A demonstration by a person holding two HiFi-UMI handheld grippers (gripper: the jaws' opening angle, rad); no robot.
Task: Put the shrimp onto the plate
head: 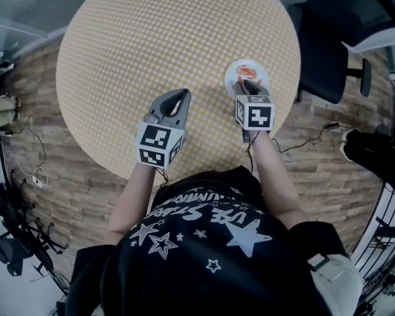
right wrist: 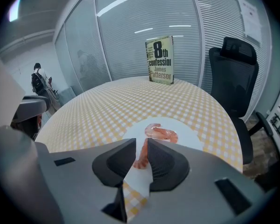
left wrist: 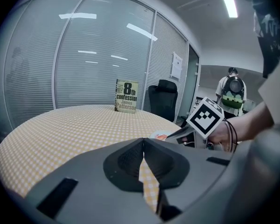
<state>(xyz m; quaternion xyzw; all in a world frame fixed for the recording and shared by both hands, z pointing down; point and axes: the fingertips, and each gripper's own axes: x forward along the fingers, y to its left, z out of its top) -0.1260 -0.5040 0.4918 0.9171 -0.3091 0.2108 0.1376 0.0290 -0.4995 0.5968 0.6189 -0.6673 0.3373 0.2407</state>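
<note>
**One shrimp, right claw on its tail, plate underneath**

Head view first. The right claw (head: 248, 86) is out over the near edge of the white plate (head: 232, 78), and the shrimp (head: 245, 70) lies just ahead of its tips, on the plate's face. The left claw (head: 178, 101) hovers over the bare checked table (head: 131, 45), off to the right claw's left and well apart from the plate. The right one is clearly the nearer.

Left gripper view now. Its jaws are pressed together, tips meeting, with nothing between them. Plate and shrimp sit ahead and to this claw's right, and the right claw leans in over them.

Right gripper view, the one that matters. The jaws stand a thin gap apart, and the shrimp's orange tail end fills that gap, a pad on each side. I read that as pinched. The curled body lies forward of the tips and a touch right, on the white of the plate. Its long axis runs roughly straight away from the claw, in line with the jaws. White plate shows under the gap, and checked cloth appears only further back toward the claw's body.

My call: the body looks down on the plate. What's left is to part the jaws and draw straight back along that axis, so the tail isn't dragged over the near rim.
</note>
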